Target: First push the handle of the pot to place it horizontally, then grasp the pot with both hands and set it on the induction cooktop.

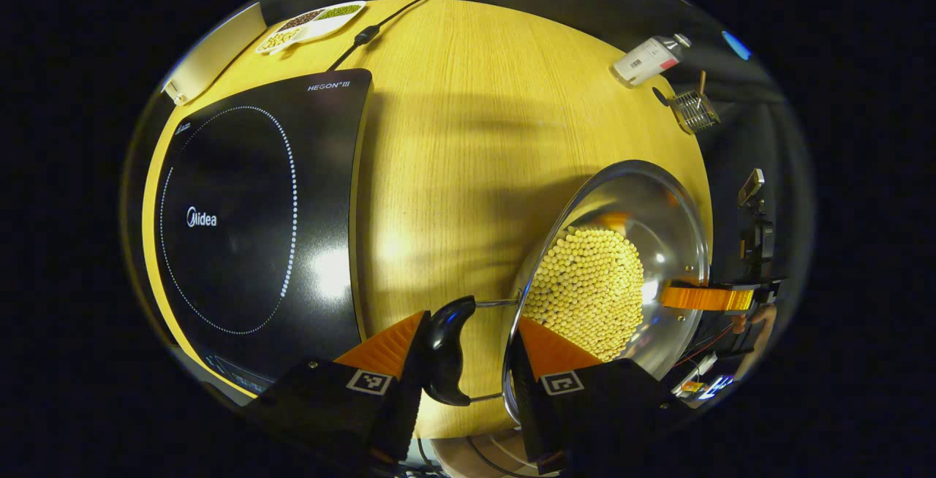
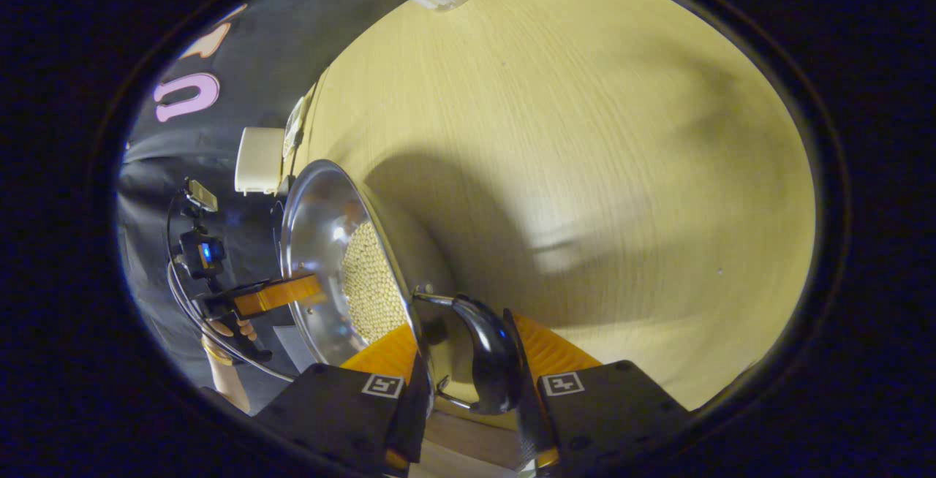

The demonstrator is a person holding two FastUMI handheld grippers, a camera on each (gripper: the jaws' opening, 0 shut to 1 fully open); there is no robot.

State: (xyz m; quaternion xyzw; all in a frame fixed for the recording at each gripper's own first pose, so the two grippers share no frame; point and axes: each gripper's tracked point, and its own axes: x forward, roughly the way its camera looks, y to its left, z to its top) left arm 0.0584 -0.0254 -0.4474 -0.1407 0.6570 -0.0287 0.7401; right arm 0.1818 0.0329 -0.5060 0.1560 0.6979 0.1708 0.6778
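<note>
A steel pot (image 1: 658, 200) holding yellow beans (image 1: 585, 281) is over the wooden table (image 1: 468, 134), to the right of the black induction cooktop (image 1: 248, 222). My left gripper (image 1: 472, 317) is shut on the pot's black near handle (image 1: 446, 346), one finger outside it and the other at the rim. The right gripper (image 1: 676, 295) holds the far rim. In the right gripper view my right gripper (image 2: 457, 324) is shut on the other black handle (image 2: 490, 361), beside the pot (image 2: 314, 222) and its beans (image 2: 369, 281). The left gripper (image 2: 281, 294) shows across the pot. Whether the pot's bottom touches the table is hidden.
A divided dish of grains (image 1: 311, 21), a power cable (image 1: 365, 36) and a white box (image 1: 212, 50) lie beyond the cooktop. A bottle (image 1: 647, 60) and a wire basket (image 1: 695, 109) sit at the far right edge. Bare table lies between the cooktop and the pot.
</note>
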